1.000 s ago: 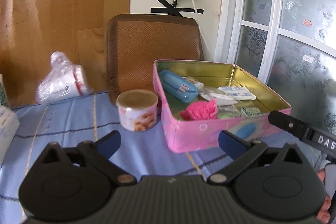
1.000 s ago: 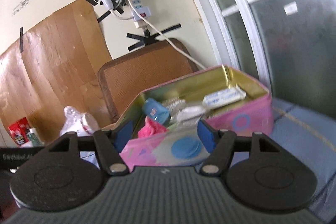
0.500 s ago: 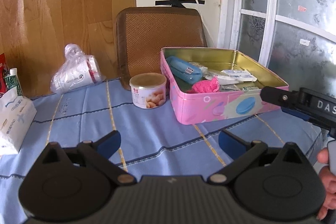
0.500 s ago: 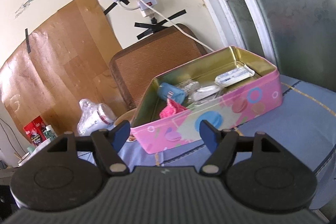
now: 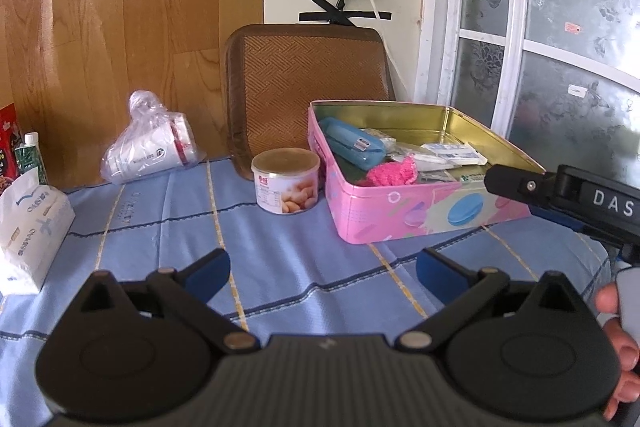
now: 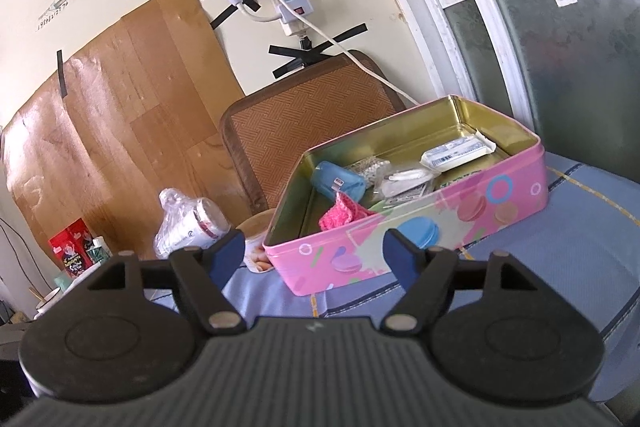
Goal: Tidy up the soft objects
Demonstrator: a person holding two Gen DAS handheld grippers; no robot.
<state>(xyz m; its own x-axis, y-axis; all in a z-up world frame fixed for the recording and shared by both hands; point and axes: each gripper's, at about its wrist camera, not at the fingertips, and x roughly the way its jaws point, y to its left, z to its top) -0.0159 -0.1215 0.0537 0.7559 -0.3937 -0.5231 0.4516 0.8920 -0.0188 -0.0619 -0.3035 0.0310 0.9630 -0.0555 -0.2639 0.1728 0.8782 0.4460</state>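
Observation:
A pink tin box (image 5: 420, 215) stands open on the blue tablecloth, also in the right wrist view (image 6: 420, 231). Inside lie a pink knitted cloth (image 5: 390, 174) (image 6: 344, 215), a blue case (image 5: 354, 143) (image 6: 338, 183) and several small packets (image 5: 452, 153) (image 6: 456, 151). My left gripper (image 5: 322, 269) is open and empty, low over the cloth in front of the box. My right gripper (image 6: 314, 255) is open and empty, just in front of the box's near wall; its body shows at the right of the left wrist view (image 5: 560, 193).
A round food tin (image 5: 286, 181) stands left of the box. A plastic bag of paper cups (image 5: 150, 147) (image 6: 188, 223) lies at the back left. A tissue pack (image 5: 30, 227) sits at the left edge. A brown woven mat (image 5: 308, 83) leans on the wall.
Both grippers have pulled back from the pink box and away from it, so more tablecloth shows. Both stay open and empty. The pink cloth lies in the box throughout.

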